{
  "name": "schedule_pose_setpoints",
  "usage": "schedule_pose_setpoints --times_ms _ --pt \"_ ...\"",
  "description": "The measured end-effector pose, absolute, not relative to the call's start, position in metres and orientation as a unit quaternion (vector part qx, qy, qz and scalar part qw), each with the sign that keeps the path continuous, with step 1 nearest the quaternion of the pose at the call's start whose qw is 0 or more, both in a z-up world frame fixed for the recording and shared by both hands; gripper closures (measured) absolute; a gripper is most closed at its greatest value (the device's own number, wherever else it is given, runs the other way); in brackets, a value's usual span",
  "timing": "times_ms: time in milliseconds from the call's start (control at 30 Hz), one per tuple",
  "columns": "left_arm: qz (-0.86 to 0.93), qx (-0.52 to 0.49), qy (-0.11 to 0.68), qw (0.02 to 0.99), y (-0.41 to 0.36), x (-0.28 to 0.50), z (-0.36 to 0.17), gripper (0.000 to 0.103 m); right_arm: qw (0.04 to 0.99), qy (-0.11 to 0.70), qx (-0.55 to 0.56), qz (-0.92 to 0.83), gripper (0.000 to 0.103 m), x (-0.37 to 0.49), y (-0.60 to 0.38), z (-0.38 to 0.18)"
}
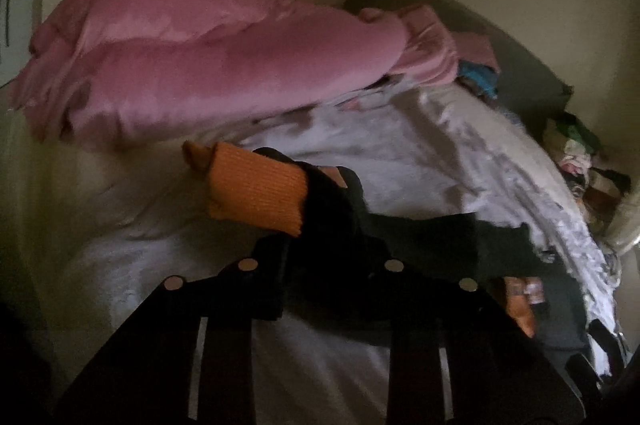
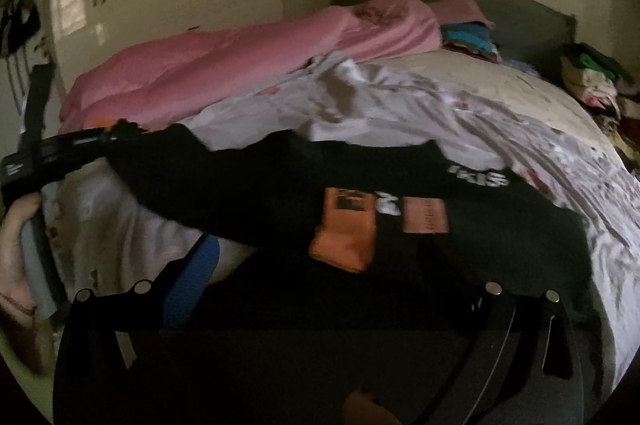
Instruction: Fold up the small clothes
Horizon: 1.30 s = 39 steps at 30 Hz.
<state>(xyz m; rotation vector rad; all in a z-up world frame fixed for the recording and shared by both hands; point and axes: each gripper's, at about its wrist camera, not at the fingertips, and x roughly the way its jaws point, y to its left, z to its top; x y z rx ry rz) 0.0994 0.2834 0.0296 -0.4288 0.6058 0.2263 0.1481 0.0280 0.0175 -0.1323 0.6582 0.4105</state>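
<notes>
A bed [image 2: 500, 81] carries a rumpled white sheet [image 2: 460, 113], a pink duvet [image 2: 208, 65] and a black garment [image 2: 280, 185].

A black garment [image 2: 280, 185] with an orange cuff [image 1: 256, 189] and orange patches is seen stretched out above the bed.

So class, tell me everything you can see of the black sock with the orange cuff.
The sock is black knit with a ribbed orange cuff and orange patches further along. It is stretched out long above the pale bedsheet. The left gripper has pinched it just below the cuff. Its other end runs toward the right gripper; that grip is too dark to make out.
</notes>
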Motion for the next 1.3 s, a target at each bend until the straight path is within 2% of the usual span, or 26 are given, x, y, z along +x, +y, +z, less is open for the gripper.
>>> schedule_pose_setpoints --times_ms 667,1300 --pt "0.026 -0.147 0.282 0.948 0.174 0.107 0.093 0.087 0.947 0.294 0.051 0.118 0.005 0.138 -0.099 0.042" --pt "-0.035 -0.105 0.290 0.951 0.095 0.117 0.101 0.087 0.954 0.276 0.099 0.066 0.005 0.121 -0.169 0.046"
